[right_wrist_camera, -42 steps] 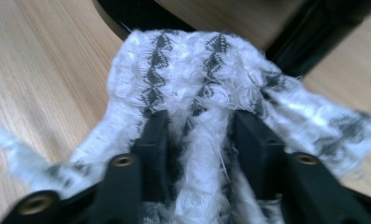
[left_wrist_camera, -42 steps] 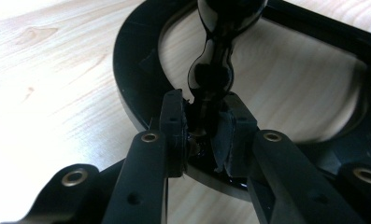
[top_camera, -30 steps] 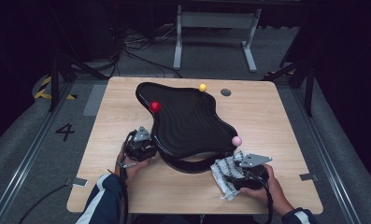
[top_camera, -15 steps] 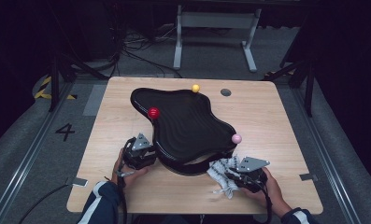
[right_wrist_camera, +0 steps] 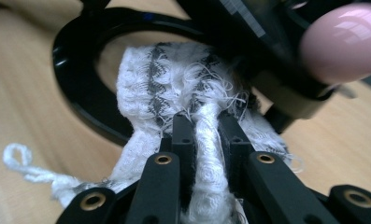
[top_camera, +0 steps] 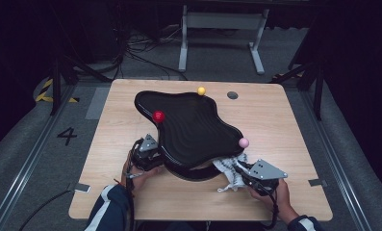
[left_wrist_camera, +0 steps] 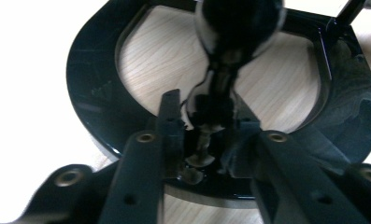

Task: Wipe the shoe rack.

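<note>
A glossy black wavy-edged top stands on a black ring base in the middle of the table. Its rim carries a red ball, a yellow ball and a pink ball. My left gripper is at the top's near-left edge. In the left gripper view it is shut on a black stem that rises over the ring base. My right gripper is shut on a white frayed cloth. The cloth presses against the ring base, under the pink ball.
The wooden table has a small dark round hole near its far edge. Grey floor with rails lies on both sides, and a metal stand is behind the table. A cable trails off at the near left.
The black top has turned a little: the yellow ball moved left, the red ball came nearer. My right gripper has pushed the cloth slightly left, further under the top.
</note>
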`<state>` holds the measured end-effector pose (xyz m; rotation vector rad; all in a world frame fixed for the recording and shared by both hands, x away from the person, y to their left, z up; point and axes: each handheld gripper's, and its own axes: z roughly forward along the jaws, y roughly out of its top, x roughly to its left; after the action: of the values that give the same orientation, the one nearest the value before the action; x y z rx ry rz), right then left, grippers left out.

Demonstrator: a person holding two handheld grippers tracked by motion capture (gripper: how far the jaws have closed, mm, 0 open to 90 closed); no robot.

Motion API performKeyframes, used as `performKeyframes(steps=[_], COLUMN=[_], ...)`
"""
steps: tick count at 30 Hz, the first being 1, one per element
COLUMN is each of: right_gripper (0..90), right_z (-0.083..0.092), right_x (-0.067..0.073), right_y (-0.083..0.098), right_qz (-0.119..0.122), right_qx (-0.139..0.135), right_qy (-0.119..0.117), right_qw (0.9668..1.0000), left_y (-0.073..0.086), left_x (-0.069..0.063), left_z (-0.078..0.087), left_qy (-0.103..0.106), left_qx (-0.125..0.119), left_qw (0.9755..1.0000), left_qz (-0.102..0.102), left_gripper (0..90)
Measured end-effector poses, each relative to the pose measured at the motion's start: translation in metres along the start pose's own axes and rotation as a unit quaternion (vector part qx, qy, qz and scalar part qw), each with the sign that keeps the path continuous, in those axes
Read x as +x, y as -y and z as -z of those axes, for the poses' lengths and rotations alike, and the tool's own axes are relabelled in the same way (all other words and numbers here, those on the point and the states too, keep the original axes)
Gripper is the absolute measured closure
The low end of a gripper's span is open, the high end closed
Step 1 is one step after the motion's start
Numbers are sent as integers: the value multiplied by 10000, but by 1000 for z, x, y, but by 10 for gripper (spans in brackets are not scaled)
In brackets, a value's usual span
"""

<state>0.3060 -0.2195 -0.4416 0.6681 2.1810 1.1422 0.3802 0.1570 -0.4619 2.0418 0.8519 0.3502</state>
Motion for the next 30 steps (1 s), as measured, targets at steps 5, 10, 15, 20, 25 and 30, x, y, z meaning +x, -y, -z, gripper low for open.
performKeyframes(steps=[5, 10, 15, 20, 25, 30], right_gripper=[794, 793, 792, 791, 792, 794], right_z=[0, -13, -25, -33, -32, -26], right_x=[-6, -13, -15, -12, -17, -25], right_y=[2, 11, 18, 26, 28, 28], right_qz=[15, -83, -103, -70, -134, -211], right_qx=[-57, 280, 656, 993, 1038, 863], right_qy=[368, 377, 289, 128, 303, 522], right_qw=[9993, 9989, 9974, 9949, 9941, 9947], left_y=[-1, -1, -1, 1, 1, 1], left_x=[0, -2, -2, -3, -7, -12], left_z=[0, -1, -2, -2, -1, -2], left_qy=[35, 112, 188, 234, 257, 307], left_qx=[46, 40, 32, 5, 32, 58], left_qw=[10000, 9999, 9998, 9997, 9995, 9994], left_qz=[-41, -50, -59, 23, -161, -161], left_gripper=[742, 744, 744, 744, 744, 743])
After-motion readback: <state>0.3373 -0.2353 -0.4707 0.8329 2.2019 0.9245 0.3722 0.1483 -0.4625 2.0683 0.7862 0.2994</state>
